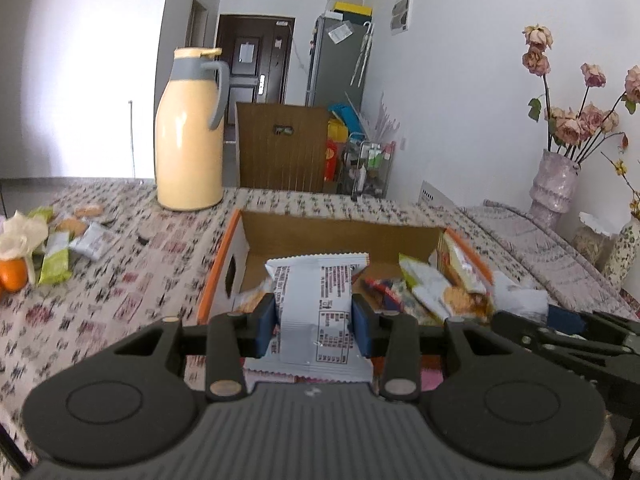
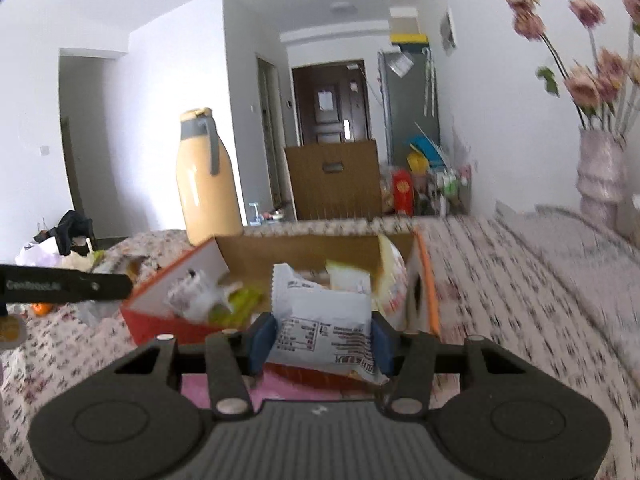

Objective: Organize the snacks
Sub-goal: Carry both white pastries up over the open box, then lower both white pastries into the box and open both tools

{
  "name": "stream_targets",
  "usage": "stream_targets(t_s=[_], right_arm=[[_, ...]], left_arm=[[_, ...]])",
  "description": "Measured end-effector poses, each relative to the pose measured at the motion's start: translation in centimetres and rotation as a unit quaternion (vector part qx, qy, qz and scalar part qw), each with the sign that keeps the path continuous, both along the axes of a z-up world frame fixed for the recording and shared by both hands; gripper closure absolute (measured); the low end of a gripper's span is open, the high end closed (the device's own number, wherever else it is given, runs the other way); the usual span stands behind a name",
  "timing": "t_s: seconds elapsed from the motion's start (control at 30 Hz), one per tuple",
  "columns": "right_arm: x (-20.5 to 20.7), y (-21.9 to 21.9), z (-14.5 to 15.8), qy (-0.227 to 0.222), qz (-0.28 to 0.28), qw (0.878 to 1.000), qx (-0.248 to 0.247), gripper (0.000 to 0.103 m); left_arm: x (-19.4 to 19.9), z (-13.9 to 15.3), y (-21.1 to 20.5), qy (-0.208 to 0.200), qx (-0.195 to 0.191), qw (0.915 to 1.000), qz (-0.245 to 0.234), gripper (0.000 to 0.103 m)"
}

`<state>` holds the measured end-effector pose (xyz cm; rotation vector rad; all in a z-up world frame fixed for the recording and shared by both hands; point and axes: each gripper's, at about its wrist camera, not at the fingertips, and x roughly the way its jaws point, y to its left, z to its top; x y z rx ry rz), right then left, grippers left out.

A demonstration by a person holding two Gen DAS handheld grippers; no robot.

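Note:
An open cardboard box with orange sides [image 1: 340, 232] sits on the patterned tablecloth and holds several snack packets [image 1: 436, 288]. My left gripper [image 1: 315, 322] is shut on a white snack packet [image 1: 316, 304], held just in front of the box's near edge. My right gripper [image 2: 318, 342] is shut on another white snack packet [image 2: 320, 320], held before the same box [image 2: 300, 250]. The right gripper's arm shows at the right edge of the left wrist view [image 1: 568, 332]. Loose packets [image 1: 60, 256] lie on the table at the far left.
A cream thermos jug [image 1: 188, 136] stands behind the box at the left. An orange [image 1: 14, 274] and a crumpled tissue lie by the loose packets. A vase of dried roses [image 1: 554, 180] stands at the right, by a folded cloth. A brown carton [image 1: 282, 146] stands beyond the table.

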<state>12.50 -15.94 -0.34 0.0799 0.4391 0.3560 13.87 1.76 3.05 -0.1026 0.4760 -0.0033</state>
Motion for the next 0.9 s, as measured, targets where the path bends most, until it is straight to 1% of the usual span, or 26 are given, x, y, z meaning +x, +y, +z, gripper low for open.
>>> stream_targets(t_s=[0.13, 0.27, 0.47, 0.67, 0.83, 0.87, 0.9], right_arm=[[2.5, 2.1, 1.1, -0.013, 0.009, 1.0, -0.008, 0.053], [4.9, 4.1, 1.5, -0.02, 0.013, 0.999, -0.021, 0.053], [8.0, 5.5, 1.1, -0.02, 0.003, 0.999, -0.03, 0.053], [8.6, 5.4, -0.1, -0.019, -0.005, 0.999, -0.031, 0.053], [8.9, 5.3, -1.1, -0.014, -0.005, 0.999, -0.031, 0.052], [8.9, 5.3, -1.2, -0.013, -0.004, 0.999, -0.032, 0.05], [8.9, 5.3, -1.3, -0.012, -0.003, 0.999, -0.032, 0.048]], left_arm=[[2.4, 0.7, -0.3, -0.007, 0.005, 1.0, 0.004, 0.063], [4.8, 1.3, 0.0, -0.011, -0.004, 0.9998, 0.018, 0.063], [7.3, 0.6, 0.5, -0.011, -0.004, 0.9993, 0.035, 0.063], [8.2, -1.2, 1.4, -0.007, -0.011, 0.9991, 0.041, 0.063], [8.2, -1.6, 1.6, -0.005, -0.016, 0.9993, 0.034, 0.063], [8.2, -1.7, 1.7, -0.004, -0.019, 0.9993, 0.033, 0.062], [8.0, -1.7, 1.7, -0.005, -0.021, 0.9992, 0.034, 0.056]])
